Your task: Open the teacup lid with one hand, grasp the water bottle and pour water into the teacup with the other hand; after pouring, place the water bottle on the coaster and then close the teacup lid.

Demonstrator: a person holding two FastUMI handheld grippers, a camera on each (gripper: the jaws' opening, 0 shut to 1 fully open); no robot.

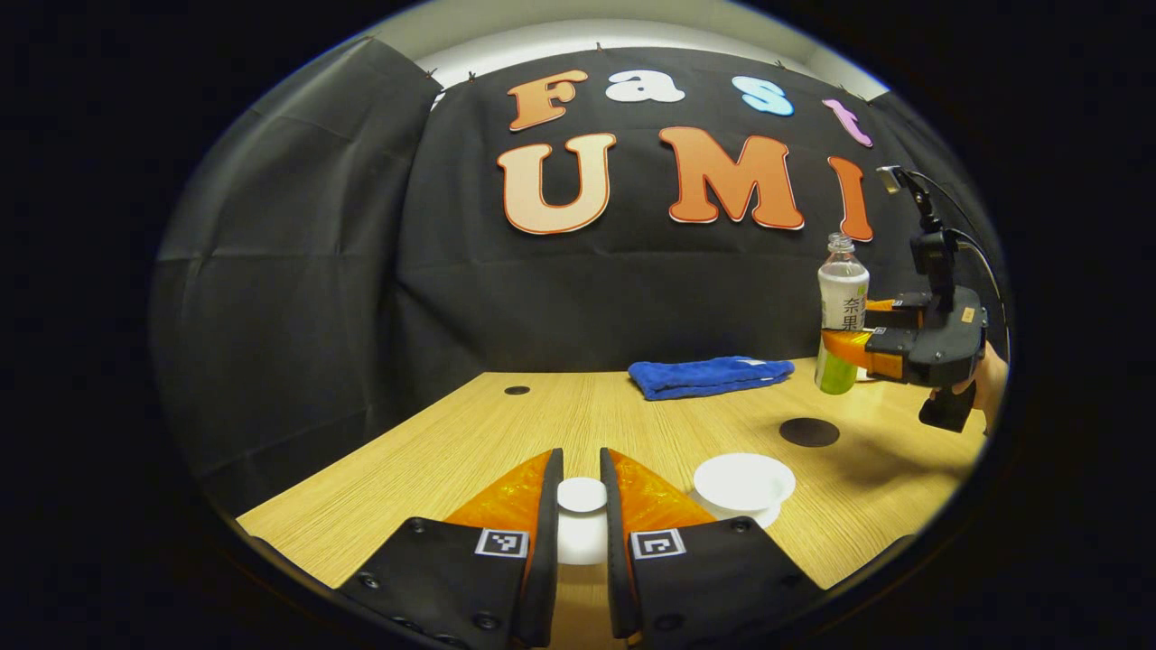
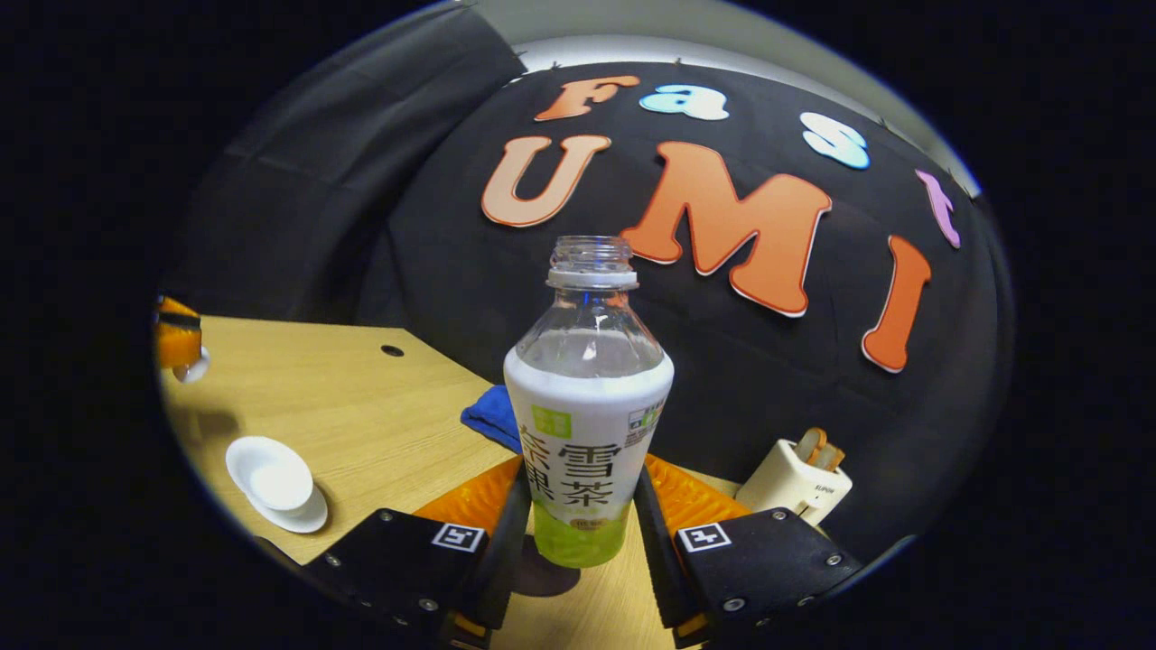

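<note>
A: Where is the cup, and is it uncovered?

B: The cup stands on its saucer near the desk's front edge, open at the top. The left gripper is clenched on the lid, both fingers pressing the knob, held just left of the cup so the mouth is clear for pouring.

A: And the bottle?

B: The bottle is uncapped and upright, grasped low on its body by the right gripper, both fingers against the label. It hangs clear of the desk near the back right corner, above the dark coaster in the right gripper view.

A: Anything between bottle and cup?

B: Bare desk. A blue cloth lies by the back edge, off the path; a toaster sits at the far right.

A: Step in hand?

B: Judged: carrying the bottle to the cup; pouring not yet begun.
</note>
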